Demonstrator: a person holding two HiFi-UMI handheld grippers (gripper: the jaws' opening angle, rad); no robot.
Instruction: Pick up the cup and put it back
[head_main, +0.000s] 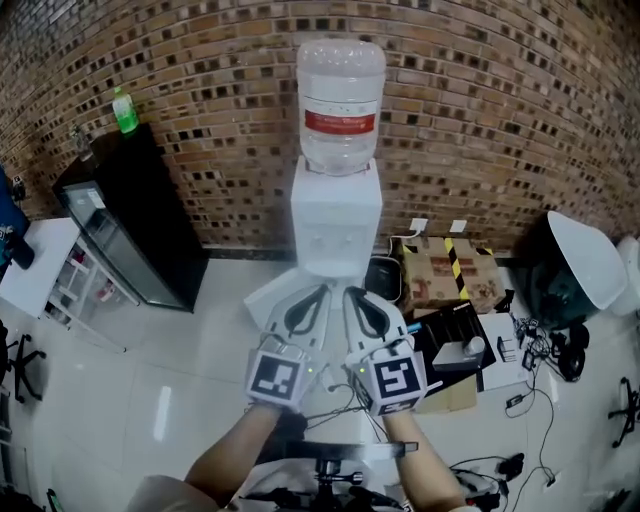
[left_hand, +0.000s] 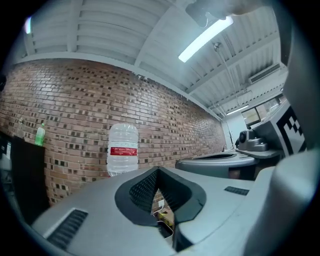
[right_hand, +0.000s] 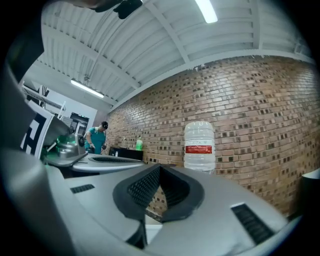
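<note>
No cup shows in any view. A white water dispenser (head_main: 336, 215) with a clear bottle (head_main: 340, 100) on top stands against the brick wall. Both grippers are held side by side just in front of it, pointing at it. My left gripper (head_main: 322, 290) is shut with nothing in it, and its tips meet in the left gripper view (left_hand: 157, 170). My right gripper (head_main: 351, 292) is also shut and empty (right_hand: 159, 167). The bottle (left_hand: 122, 150) rises beyond the left jaws, and the same bottle (right_hand: 199, 145) appears above the right jaws.
A black cabinet (head_main: 130, 220) with a green bottle (head_main: 124, 110) on it stands at the left, next to a white table (head_main: 40, 265). A cardboard box (head_main: 450, 270), a black bin with a white lid (head_main: 580, 260) and cables lie at the right. A person (right_hand: 96, 137) stands far off.
</note>
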